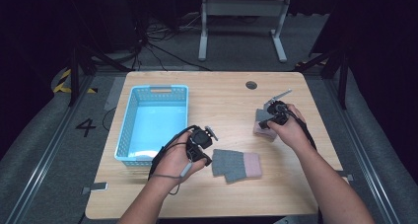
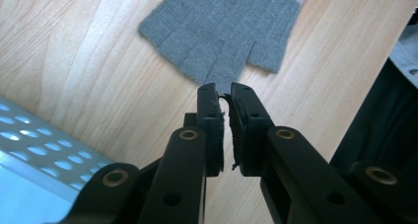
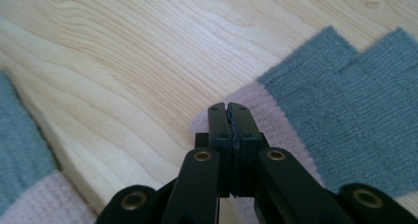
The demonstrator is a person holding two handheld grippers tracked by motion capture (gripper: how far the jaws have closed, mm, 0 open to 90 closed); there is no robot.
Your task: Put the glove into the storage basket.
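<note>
Two grey knit gloves with pink cuffs lie on the wooden table (image 1: 222, 100). One glove (image 1: 236, 166) lies flat near the front; my left gripper (image 1: 208, 160) is at its left edge. In the left gripper view the jaws (image 2: 224, 88) are pinched on a fingertip of this glove (image 2: 222, 31). The second glove (image 1: 262, 130) lies at the right under my right gripper (image 1: 265, 125). In the right gripper view its jaws (image 3: 229, 106) are shut tight at the edge of the pink cuff (image 3: 281, 120), beside the grey part (image 3: 345, 110).
A blue perforated basket (image 1: 160, 89) stands at the table's left, with its wall close to the left gripper (image 2: 39, 150). A dark round hole (image 1: 251, 85) sits near the far edge. More grey and pink knit (image 3: 19, 135) shows at the right gripper view's lower left.
</note>
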